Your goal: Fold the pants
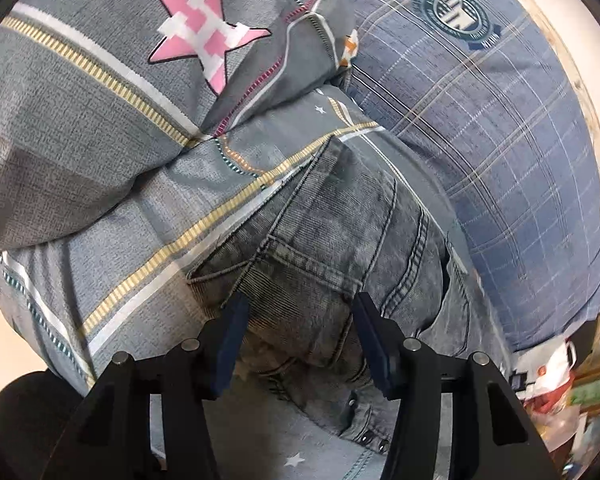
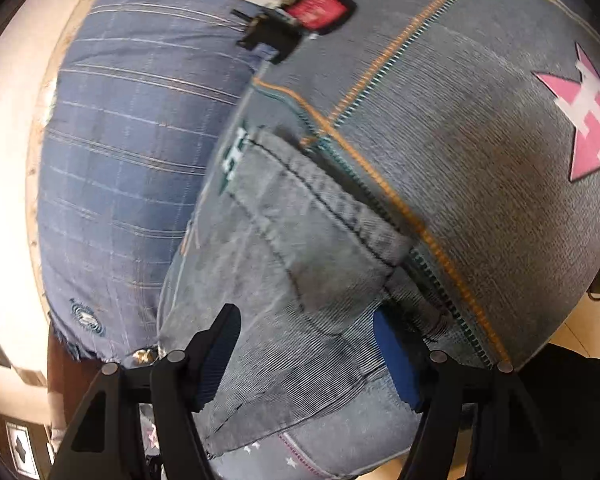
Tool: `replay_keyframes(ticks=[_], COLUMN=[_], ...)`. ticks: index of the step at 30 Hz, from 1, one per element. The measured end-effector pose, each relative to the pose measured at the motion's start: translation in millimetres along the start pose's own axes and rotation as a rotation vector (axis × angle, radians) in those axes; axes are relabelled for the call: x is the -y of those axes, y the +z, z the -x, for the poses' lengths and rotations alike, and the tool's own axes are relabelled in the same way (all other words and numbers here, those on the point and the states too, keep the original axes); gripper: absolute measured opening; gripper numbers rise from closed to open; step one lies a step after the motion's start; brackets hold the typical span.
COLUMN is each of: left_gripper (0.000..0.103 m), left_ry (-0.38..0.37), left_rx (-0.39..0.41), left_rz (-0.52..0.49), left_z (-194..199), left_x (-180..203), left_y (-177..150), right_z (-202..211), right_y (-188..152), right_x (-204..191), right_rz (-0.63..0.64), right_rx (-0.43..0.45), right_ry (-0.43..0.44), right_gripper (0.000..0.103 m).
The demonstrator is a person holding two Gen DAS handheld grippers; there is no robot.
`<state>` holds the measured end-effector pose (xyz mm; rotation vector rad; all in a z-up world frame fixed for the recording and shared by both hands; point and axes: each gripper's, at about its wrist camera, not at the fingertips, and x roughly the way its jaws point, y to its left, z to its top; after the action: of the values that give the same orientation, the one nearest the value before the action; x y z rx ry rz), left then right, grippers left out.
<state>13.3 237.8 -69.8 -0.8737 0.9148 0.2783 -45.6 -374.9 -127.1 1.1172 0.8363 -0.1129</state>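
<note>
Lying bunched on the bed (image 1: 112, 184), the pants (image 1: 323, 240) are running toward 12 o'clock between both wide-open, empty grippers, left gripper (image 1: 300, 312) and right gripper (image 2: 305, 332) equally near.

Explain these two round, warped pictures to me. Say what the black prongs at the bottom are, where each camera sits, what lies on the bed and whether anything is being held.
There is no robot here. A person holds a two-finger grabbing tool in each hand, and each tool has a wide-angle camera looking forward along its jaws, which is why the pictures curve.

One picture comes from the left gripper, the other from the right gripper. The black prongs with blue pads are their jaws.

Beneath them lies a pair of faded grey denim pants, seams and rivets showing, on a grey striped bed cover with a pink star print. Beside it is a blue checked pillow.

Both pairs of jaws stand open over the denim. Nothing is gripped; whether the pads touch the cloth is unclear.
</note>
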Motion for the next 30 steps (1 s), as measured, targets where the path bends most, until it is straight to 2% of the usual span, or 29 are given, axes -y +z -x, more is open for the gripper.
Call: replay_keyframes(ticks=[1, 2, 3, 4, 5, 6, 10, 15, 17, 19, 20, 21, 22, 30], left_gripper=[0.055, 0.055, 0.049, 0.028, 0.017, 0.010, 0.003, 0.001, 0.001, 0.004, 0.018, 0.042, 0.056, 0.055], left_ry=[-0.002, 0.001, 0.008, 0.015, 0.029, 0.035, 0.056, 0.045, 0.000, -0.011, -0.017, -0.015, -0.007, -0.020], left_rx=[0.000, -0.009, -0.016, -0.013, -0.013, -0.015, -0.004, 0.003, -0.024, -0.036, -0.041, -0.042, -0.037, -0.031], left_rz=[0.009, 0.020, 0.035, 0.045, 0.043, 0.043, 0.022, 0.018, 0.002, 0.001, 0.002, 0.007, 0.018, 0.044], left_z=[0, -2, -4, -3, -3, -4, 2, 11, 11, 16, 19, 21, 23, 11], left_x=[-1, -2, -2, -3, -2, -2, -3, -6, -4, -6, -8, -9, -10, 4], left_y=[0, 2, 4, 6, 8, 9, 11, 18, 19, 12, 8, 3, -1, -1], right_z=[-3, -6, -7, -8, -10, -11, -12, -8, -5, -7, -10, -10, -11, -13], right_y=[1, 1, 2, 3, 3, 3, 6, 7, 6, 7, 7, 7, 6, 6], right_x=[3, 7, 10, 12, 13, 13, 6, -9, -16, -18, -16, -13, -10, -2], right_rz=[-0.020, -0.036, -0.042, -0.039, -0.039, -0.038, 0.013, 0.073, 0.107, 0.108, 0.097, 0.087, 0.080, 0.069], right_rx=[-0.001, -0.004, -0.004, -0.003, -0.006, -0.012, -0.010, 0.009, 0.006, 0.015, 0.007, 0.001, -0.002, -0.015], right_ry=[0.004, 0.008, 0.008, 0.002, -0.003, -0.010, -0.046, -0.067, -0.072, -0.071, -0.067, -0.064, -0.063, -0.051], right_gripper=[0.070, 0.065, 0.058, 0.039, 0.032, 0.031, 0.019, 0.015, 0.015, 0.016, 0.016, 0.016, 0.016, 0.016])
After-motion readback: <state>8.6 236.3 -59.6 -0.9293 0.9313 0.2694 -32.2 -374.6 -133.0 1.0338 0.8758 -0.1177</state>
